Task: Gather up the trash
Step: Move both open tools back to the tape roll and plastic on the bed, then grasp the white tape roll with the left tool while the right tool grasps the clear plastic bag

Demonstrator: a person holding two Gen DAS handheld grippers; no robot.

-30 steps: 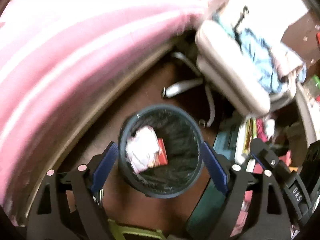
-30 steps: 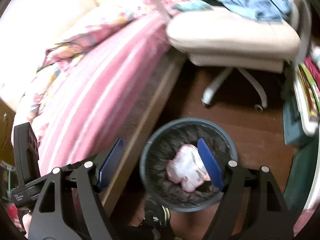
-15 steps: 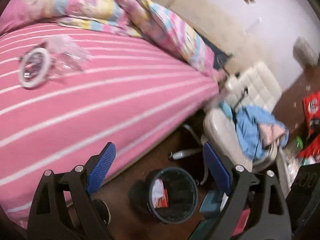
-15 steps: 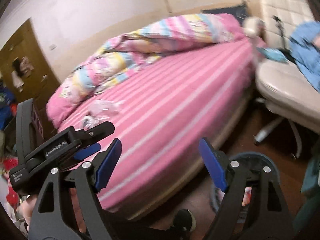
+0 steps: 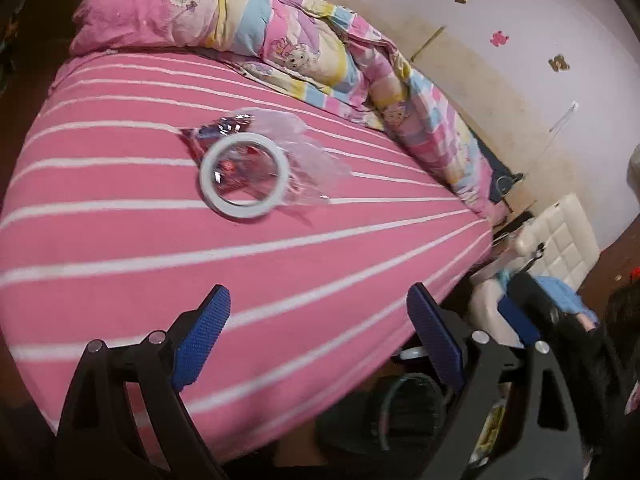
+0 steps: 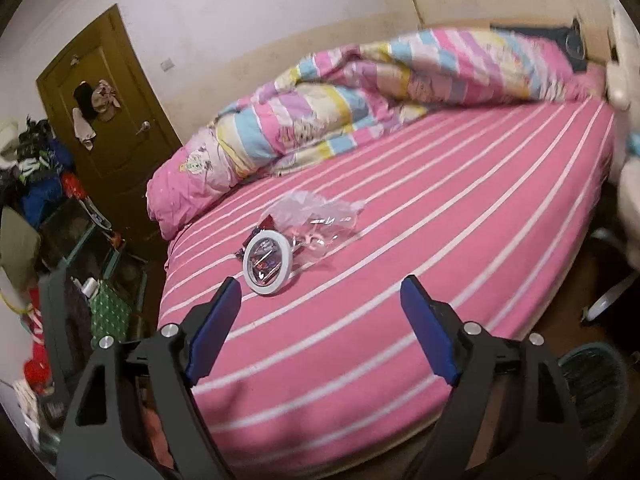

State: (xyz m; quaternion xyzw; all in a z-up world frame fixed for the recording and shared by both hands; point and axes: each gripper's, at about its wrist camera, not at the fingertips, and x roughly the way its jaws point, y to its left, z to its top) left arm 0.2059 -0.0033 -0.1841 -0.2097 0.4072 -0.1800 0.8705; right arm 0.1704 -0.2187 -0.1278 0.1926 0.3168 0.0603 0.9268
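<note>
On the pink striped bed [image 5: 120, 240] lies a white tape ring [image 5: 243, 176] on top of a red-blue wrapper [image 5: 218, 134] and clear crumpled plastic [image 5: 308, 160]. The same ring [image 6: 266, 266], wrapper [image 6: 264, 226] and plastic [image 6: 316, 216] show in the right wrist view. My left gripper [image 5: 320, 336] is open and empty above the bed's near edge. My right gripper [image 6: 320, 324] is open and empty, just short of the ring. The dark mesh bin [image 5: 412, 412] stands on the floor by the bed and shows at the lower right in the right wrist view [image 6: 596, 392].
A rolled colourful quilt [image 6: 360, 92] lies along the far side of the bed [image 6: 440, 220]. A cream office chair [image 5: 560, 240] with blue clothes stands to the right. A brown door [image 6: 108, 120] and cluttered boxes [image 6: 72, 248] are on the left.
Both grippers have risen from over the bin and swung up toward the bed. The tape ring and wrappers have come into view; the bin has dropped to the lower edge.
</note>
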